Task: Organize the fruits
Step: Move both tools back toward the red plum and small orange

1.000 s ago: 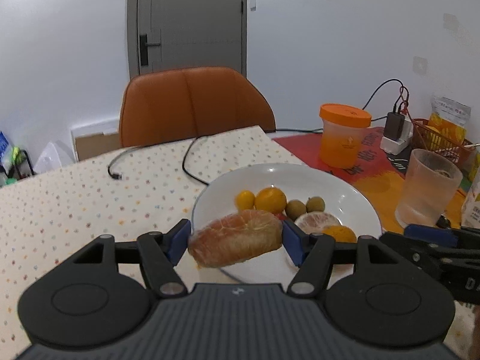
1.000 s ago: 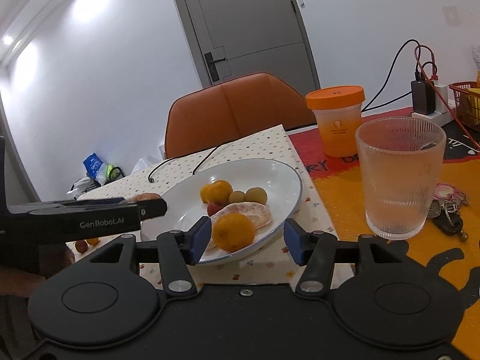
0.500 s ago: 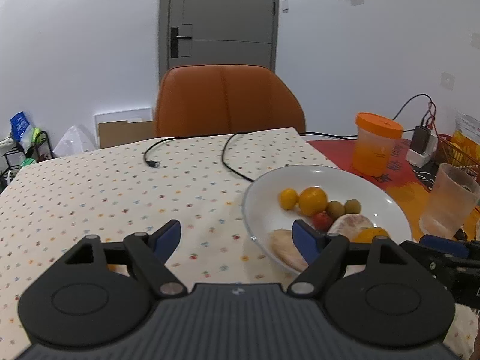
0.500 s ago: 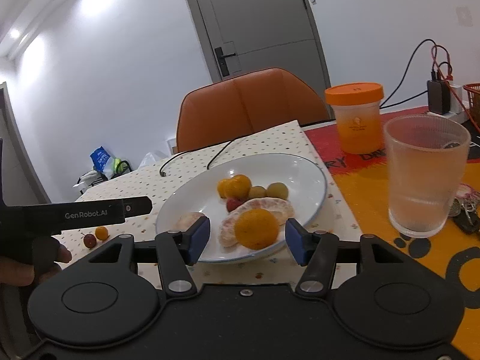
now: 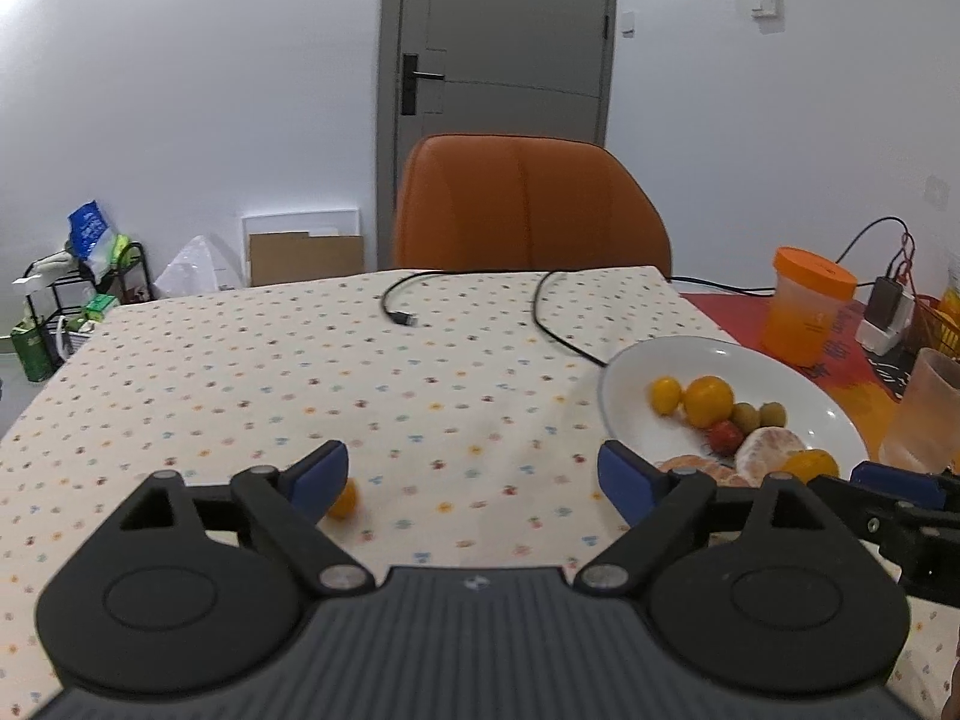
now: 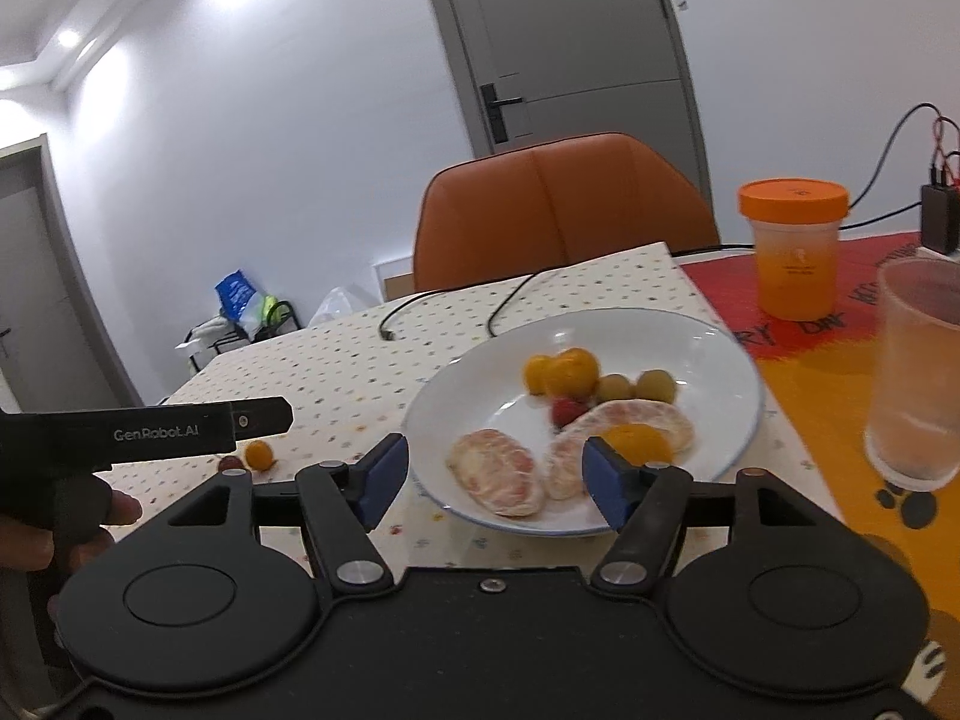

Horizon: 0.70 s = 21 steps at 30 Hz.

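Fruit is being gathered onto the white plate [image 6: 729,438], which sits on the dotted tabletop [image 5: 240,360] near its right edge, beside the orange mat. Most pieces lie there in a loose cluster: two peeled citrus segments [image 6: 498,471] toward the near rim, a small orange [image 6: 636,444] resting against one of them, a red berry [image 6: 564,411], two green fruits [image 6: 654,385] and two more oranges [image 6: 567,373] behind.

Two pieces are not yet on the plate. A small yellow-orange fruit [image 5: 343,498] lies on the tabletop well to the left of the plate, and in the right wrist view a small dark red one [image 6: 231,463] sits just beside it.

The left gripper [image 5: 474,480] hangs low over the tabletop with its jaws wide apart and nothing between them; the stray yellow-orange fruit shows just beside the left blue pad [image 5: 315,471], partly hidden by it. That aim suggests the fruit is the next pick, with the jaws spread to take it in.

The right gripper [image 6: 495,474] hovers at the near rim of the plate, jaws also apart and empty, apparently waiting. A tumbler [image 6: 918,372] and an orange-lidded jar [image 6: 795,246] stand to the right of the plate, away from the left gripper's likely path.
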### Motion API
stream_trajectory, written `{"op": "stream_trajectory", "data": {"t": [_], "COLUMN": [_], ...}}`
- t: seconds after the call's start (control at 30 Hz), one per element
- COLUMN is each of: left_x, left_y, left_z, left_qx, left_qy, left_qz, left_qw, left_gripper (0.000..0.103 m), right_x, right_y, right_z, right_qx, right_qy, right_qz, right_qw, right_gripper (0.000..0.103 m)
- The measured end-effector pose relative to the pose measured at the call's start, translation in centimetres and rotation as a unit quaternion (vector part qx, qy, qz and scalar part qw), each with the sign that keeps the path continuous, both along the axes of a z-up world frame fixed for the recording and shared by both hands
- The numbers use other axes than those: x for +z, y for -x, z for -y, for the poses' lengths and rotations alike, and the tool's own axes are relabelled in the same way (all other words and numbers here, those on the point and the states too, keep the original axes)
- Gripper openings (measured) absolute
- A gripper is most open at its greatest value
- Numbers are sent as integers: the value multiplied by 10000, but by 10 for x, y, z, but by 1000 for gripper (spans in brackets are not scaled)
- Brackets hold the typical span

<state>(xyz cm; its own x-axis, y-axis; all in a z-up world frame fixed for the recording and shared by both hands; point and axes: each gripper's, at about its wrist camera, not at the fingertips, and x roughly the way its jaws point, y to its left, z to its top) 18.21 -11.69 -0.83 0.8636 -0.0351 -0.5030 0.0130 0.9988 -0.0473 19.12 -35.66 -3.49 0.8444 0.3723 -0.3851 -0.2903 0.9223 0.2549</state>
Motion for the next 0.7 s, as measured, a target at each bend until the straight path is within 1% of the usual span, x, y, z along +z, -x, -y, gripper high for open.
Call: {"op": "stream_trajectory", "data": {"t": [0.23,0.6,0.67,0.7], "left_x": [1,-3,-5,-7], "left_y": [11,19,20,20], "left_z": [-27,-60,-65,-67], "left_qx": [210,410,442,464], "left_qy": [71,222,254,261], "left_qz": [14,-8,-31,-50], "left_qw": [9998,9989,9987,9986], "left_gripper": [91,91,91,91], "right_x": [1,3,3,3], "right_y": [-1,-6,-7,-8], "right_z": [-24,-54,-59,-61], "right_qx": [208,515,561,579], "right_qy": [36,129,141,152], "right_qz": [-29,-94,-115,-117], "right_qw": [9998,9985,9983,9981], "right_gripper": [64,65,67,70]}}
